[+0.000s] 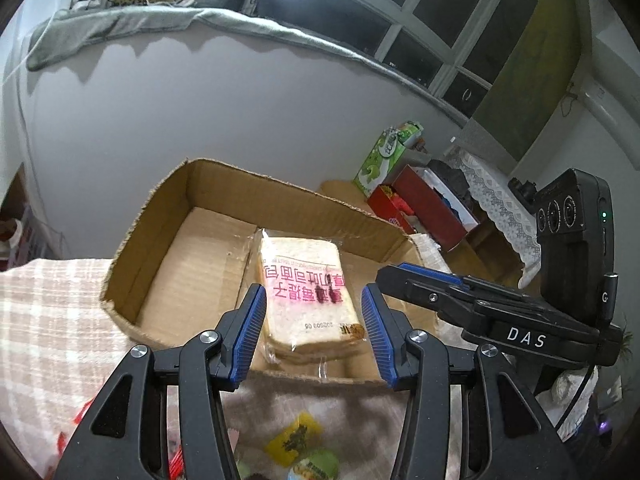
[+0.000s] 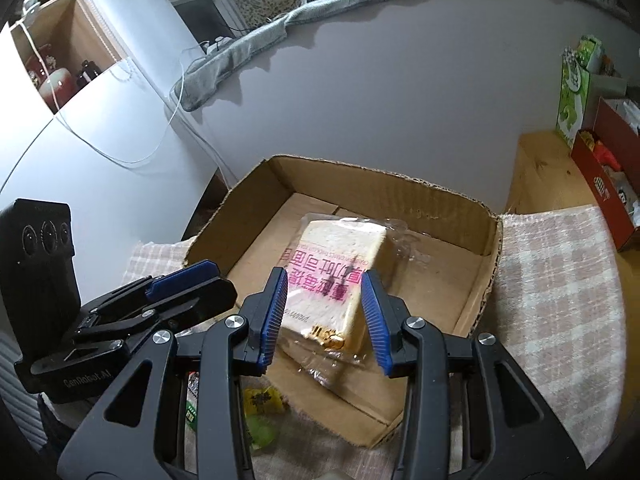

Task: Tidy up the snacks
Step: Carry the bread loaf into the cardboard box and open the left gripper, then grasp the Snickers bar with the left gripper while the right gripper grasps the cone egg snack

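Note:
A wrapped packet of sliced bread (image 1: 304,276) with pink print lies flat in the open cardboard box (image 1: 168,240), near its low front edge. My left gripper (image 1: 315,336) hovers just before that edge, jaws partly open, nothing between the pads; the bread lies beyond them. In the right wrist view the bread (image 2: 340,256) also shows past my right gripper (image 2: 324,316), which stands open and empty. The right gripper (image 1: 384,276) sits just right of the bread, apart from it. The left gripper (image 2: 212,276) is at the box's left front corner.
The box rests on a pink checked cloth (image 2: 560,300). Small snack packets, a yellow one (image 1: 294,440) and a green one (image 1: 316,466), lie on the cloth below the grippers. A red box (image 1: 424,204) and a green bag (image 1: 380,156) stand at the right. A wall rises behind the box.

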Motion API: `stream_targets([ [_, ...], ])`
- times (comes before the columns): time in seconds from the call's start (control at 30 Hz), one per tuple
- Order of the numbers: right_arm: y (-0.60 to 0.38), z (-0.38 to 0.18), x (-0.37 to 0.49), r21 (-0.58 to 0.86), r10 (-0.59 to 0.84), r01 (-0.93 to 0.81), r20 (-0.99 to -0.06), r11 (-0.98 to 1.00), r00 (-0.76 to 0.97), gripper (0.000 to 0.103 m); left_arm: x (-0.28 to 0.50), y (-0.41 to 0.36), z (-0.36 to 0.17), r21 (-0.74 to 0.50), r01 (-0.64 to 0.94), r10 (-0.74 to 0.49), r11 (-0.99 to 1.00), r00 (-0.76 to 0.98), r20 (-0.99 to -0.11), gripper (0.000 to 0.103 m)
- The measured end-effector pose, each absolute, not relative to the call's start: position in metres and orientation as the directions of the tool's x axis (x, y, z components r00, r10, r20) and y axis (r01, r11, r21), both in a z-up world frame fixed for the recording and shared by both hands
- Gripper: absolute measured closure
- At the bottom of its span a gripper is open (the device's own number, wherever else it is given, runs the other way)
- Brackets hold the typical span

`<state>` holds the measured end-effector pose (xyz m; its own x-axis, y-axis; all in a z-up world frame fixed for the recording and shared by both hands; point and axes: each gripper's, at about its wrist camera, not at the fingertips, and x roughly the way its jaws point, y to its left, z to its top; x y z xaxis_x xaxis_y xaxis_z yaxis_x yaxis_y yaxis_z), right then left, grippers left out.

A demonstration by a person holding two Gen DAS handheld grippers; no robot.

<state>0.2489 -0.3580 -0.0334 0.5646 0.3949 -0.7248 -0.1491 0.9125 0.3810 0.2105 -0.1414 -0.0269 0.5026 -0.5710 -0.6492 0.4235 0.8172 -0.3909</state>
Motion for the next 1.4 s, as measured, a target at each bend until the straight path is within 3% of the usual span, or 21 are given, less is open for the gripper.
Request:
stream_targets([
  [0.47, -0.335, -0.006, 0.188, 0.315, 0.387, -0.224, -0.722, 0.922, 0.574, 0.062, 0.15, -0.09, 0.002, -0.37, 0.401, -0.545, 0.838, 0.581, -0.604, 0.056],
  [0.8, -0.304, -0.03, 0.144, 0.24, 0.364, -0.295, -0.785, 0.925, 0.502, 0.062, 0.102, -0.053, -0.02, -0.338, 0.361, -0.493, 0.869, 0.582, -0.647, 0.056],
  [0.87, -0.299, -0.037, 0.138, 0.222, 0.353, -0.306, -0.798, 0.926, 0.489, 0.062, 0.092, -0.05, -0.028, -0.323, 0.352, -0.476, 0.878, 0.578, -0.663, 0.051],
  [1.0, -0.288, -0.054, 0.132, 0.184, 0.323, -0.316, -0.821, 0.931, 0.472, 0.044, 0.076, -0.05, -0.048, -0.294, 0.336, -0.442, 0.895, 0.563, -0.698, 0.049],
  [1.4, -0.268, -0.089, 0.15, 0.152, 0.279, -0.313, -0.866, 0.938, 0.415, 0.045, 0.062, -0.092, -0.083, -0.337, 0.363, -0.484, 0.869, 0.475, -0.735, 0.049],
])
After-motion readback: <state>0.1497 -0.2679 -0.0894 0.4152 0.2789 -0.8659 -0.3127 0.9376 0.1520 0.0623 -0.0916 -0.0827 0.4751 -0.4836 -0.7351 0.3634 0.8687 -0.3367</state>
